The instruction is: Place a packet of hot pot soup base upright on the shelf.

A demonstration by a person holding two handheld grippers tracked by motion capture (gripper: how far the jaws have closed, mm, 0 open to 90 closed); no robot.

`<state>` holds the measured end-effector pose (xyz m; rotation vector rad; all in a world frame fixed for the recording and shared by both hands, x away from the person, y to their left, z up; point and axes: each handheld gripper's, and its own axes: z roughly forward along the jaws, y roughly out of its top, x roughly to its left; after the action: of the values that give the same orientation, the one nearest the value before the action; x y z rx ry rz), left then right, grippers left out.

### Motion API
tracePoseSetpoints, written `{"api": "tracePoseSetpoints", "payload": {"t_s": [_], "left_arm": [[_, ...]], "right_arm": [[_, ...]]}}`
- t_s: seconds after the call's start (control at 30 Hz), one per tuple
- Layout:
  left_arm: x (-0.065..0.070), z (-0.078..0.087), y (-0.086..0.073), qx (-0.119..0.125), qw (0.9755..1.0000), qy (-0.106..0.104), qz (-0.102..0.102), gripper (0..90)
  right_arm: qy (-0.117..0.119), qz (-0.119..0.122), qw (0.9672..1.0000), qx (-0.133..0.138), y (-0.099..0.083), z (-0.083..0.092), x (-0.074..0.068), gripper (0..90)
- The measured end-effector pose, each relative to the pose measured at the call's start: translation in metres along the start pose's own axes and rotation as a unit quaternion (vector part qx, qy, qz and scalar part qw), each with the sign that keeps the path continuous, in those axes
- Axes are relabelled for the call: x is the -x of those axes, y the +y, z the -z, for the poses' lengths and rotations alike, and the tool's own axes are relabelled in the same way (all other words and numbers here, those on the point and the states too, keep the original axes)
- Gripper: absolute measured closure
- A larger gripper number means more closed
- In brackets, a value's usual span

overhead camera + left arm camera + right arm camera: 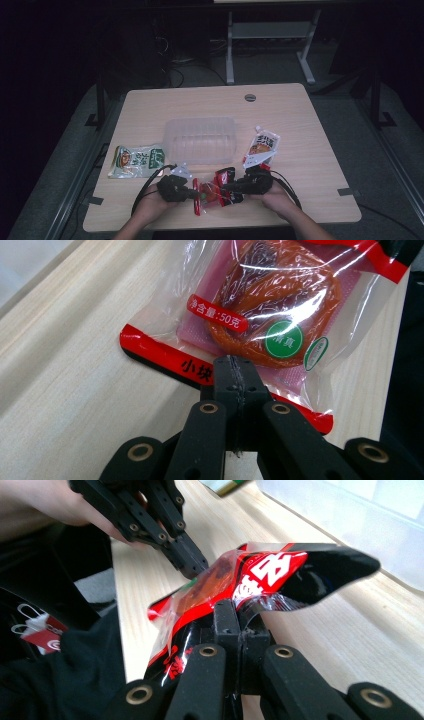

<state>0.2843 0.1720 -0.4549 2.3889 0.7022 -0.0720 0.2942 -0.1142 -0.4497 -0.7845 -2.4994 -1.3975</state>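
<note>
A clear snack packet [212,192] with red bands and an orange-brown food inside hangs between both grippers near the table's front edge. In the left gripper view, my left gripper [234,365] is shut on the red sealed strip of the packet [270,305]. From the other side, my right gripper [235,612] is shut on the opposite red end of the packet [270,570], which is crumpled and lifted off the wood. The left gripper [192,570] shows beyond it, pinching the far end. In the high view, the left gripper [197,194] and right gripper [225,188] face each other.
A clear plastic container [201,140] stands at the table's middle. A green snack bag [136,161] lies to the left, and a white and orange pouch [262,146] to the right. A small clear wrapper [181,170] lies by the left hand. The table's front edge [220,226] is close.
</note>
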Motion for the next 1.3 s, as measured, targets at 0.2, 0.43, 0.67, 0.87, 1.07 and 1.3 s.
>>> {"api": "tracePoseSetpoints", "payload": {"t_s": [0.2,0.43,0.67,0.87,1.07,1.3], "left_arm": [[-0.003,0.011,-0.001,0.025,0.9997,-0.008,0.001,89.9],[-0.004,0.024,-0.003,0.047,0.9989,-0.003,-0.007,89.8],[-0.001,0.031,-0.004,0.047,0.9987,0.003,-0.020,86.0],[0.002,0.032,-0.005,0.037,0.9986,0.005,-0.038,73.5],[0.005,0.026,-0.007,0.021,0.9988,0.001,-0.045,53.8],[0.003,0.027,-0.013,0.037,0.9989,0.004,-0.028,35.2]], "right_arm": [[0.022,-0.001,0.9995,0.024,0.002,0.006,-0.004,89.7],[0.032,0.015,0.9985,0.043,0.007,0.015,-0.010,89.8],[0.030,0.032,0.9977,0.052,0.012,0.025,-0.015,89.9],[0.032,0.045,0.9967,0.059,0.015,0.030,-0.018,89.9],[0.029,0.052,0.9959,0.068,0.019,0.035,-0.022,89.9],[0.027,0.062,0.9946,0.079,0.026,0.044,-0.024,89.9]]}}
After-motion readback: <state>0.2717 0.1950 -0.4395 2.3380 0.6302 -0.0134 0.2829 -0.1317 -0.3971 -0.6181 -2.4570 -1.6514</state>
